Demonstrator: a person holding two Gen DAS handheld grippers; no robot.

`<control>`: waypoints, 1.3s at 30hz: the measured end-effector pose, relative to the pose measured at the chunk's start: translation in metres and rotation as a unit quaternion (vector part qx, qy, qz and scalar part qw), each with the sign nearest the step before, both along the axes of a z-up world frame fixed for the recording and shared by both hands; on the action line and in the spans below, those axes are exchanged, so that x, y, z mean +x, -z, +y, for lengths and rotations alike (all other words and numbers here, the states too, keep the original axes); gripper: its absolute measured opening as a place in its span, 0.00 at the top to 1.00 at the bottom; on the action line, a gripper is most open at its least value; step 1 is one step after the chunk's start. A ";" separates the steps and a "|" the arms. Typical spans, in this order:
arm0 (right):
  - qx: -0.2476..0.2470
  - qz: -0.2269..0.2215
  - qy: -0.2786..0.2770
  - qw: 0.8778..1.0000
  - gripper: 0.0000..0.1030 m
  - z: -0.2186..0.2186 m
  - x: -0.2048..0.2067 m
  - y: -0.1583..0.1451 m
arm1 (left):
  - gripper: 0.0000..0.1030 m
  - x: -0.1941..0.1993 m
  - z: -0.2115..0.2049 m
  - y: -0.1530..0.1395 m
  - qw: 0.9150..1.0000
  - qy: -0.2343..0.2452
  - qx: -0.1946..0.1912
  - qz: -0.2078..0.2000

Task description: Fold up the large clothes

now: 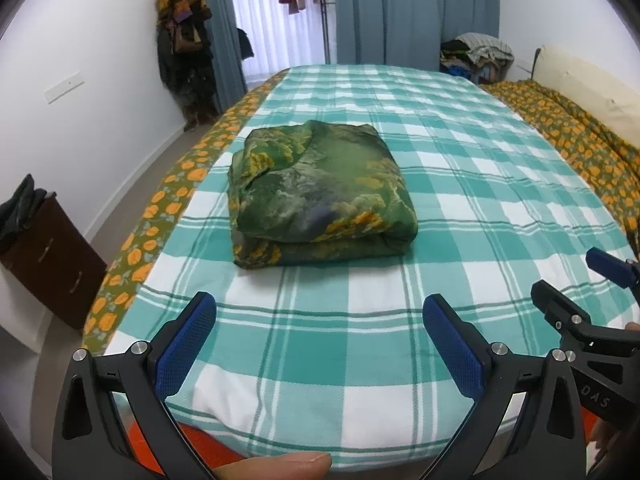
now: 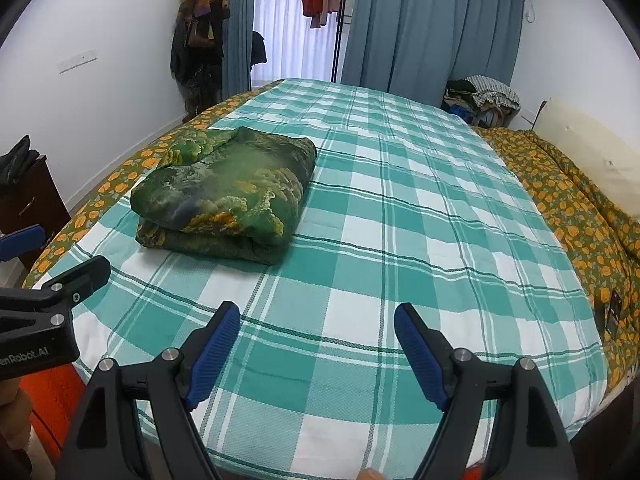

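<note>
A green and yellow patterned garment (image 1: 316, 196) lies folded into a thick rectangular bundle on the teal checked bed cover (image 1: 460, 208). It also shows in the right wrist view (image 2: 228, 192), left of centre. My left gripper (image 1: 320, 312) is open and empty, held above the near edge of the bed, short of the bundle. My right gripper (image 2: 318, 320) is open and empty, to the right of the left one, and it shows at the right edge of the left wrist view (image 1: 576, 276). The left gripper shows at the left edge of the right wrist view (image 2: 56, 256).
An orange floral quilt (image 1: 572, 128) lies along the bed's right side and a floral border (image 1: 160, 216) along its left. A dark drawer cabinet (image 1: 52, 264) stands at the left. Clothes hang in the corner (image 1: 184, 52). A clothes pile (image 2: 484, 96) sits at the back right.
</note>
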State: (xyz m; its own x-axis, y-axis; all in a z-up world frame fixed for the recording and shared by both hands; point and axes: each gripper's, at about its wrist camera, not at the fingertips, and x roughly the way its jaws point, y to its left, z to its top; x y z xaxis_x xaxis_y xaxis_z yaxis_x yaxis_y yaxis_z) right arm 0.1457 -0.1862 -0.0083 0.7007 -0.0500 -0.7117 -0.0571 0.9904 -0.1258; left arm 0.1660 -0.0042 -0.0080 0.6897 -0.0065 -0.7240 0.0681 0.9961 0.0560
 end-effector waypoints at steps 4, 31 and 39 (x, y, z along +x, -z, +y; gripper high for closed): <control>-0.003 -0.001 -0.006 1.000 0.21 0.005 -0.002 -0.003 | 0.01 -0.002 0.001 -0.001 1.000 -0.002 0.002 0.001; 0.007 0.015 -0.015 1.000 0.21 0.008 -0.007 -0.004 | 0.01 -0.004 0.003 0.005 1.000 -0.013 0.000 0.009; 0.013 0.027 -0.013 0.999 0.21 0.005 -0.003 0.003 | 0.01 -0.002 0.003 0.007 1.000 -0.011 0.004 0.008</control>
State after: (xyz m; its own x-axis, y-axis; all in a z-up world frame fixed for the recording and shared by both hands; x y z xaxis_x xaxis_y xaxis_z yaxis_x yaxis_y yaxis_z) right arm 0.1422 -0.1808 -0.0114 0.6627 -0.0143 -0.7488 -0.0879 0.9914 -0.0967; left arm 0.1635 -0.0017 -0.0146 0.6777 0.0144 -0.7352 0.0475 0.9969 0.0633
